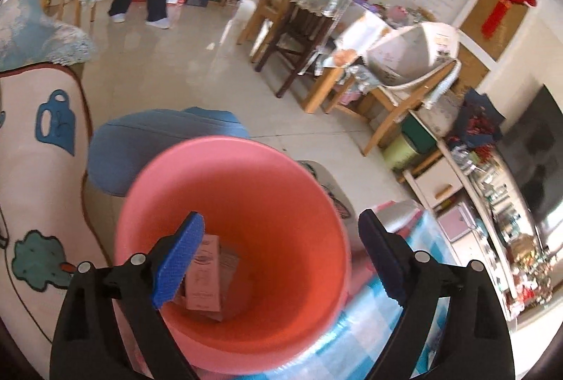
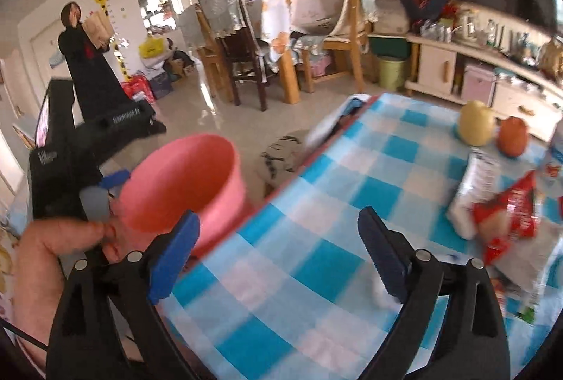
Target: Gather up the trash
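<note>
My left gripper is spread wide, nothing between its blue pads, and it hangs over the mouth of the pink bucket. At the bottom of the bucket lies a small pink carton with other flat packaging beside it (print too blurred to read). The bucket stands against the edge of the table with the blue-and-white checked cloth. Behind it is a blue cushion, and to the left a cream cover with cartoon patches.

My right gripper is also wide apart and empty, poised above the checked cloth. In this view my left hand holds the other gripper's handle at the bucket. Farther right on the cloth lies the remaining trash: a red snack wrapper overlapping a white wrapper, both motion-blurred. Beyond them stand a yellow fruit and an orange one, just beside each other (type not clear).

Farther off: wooden chairs around a covered dining table, a low white sideboard crowded with items, and a person in dark clothing standing at the far wall.
</note>
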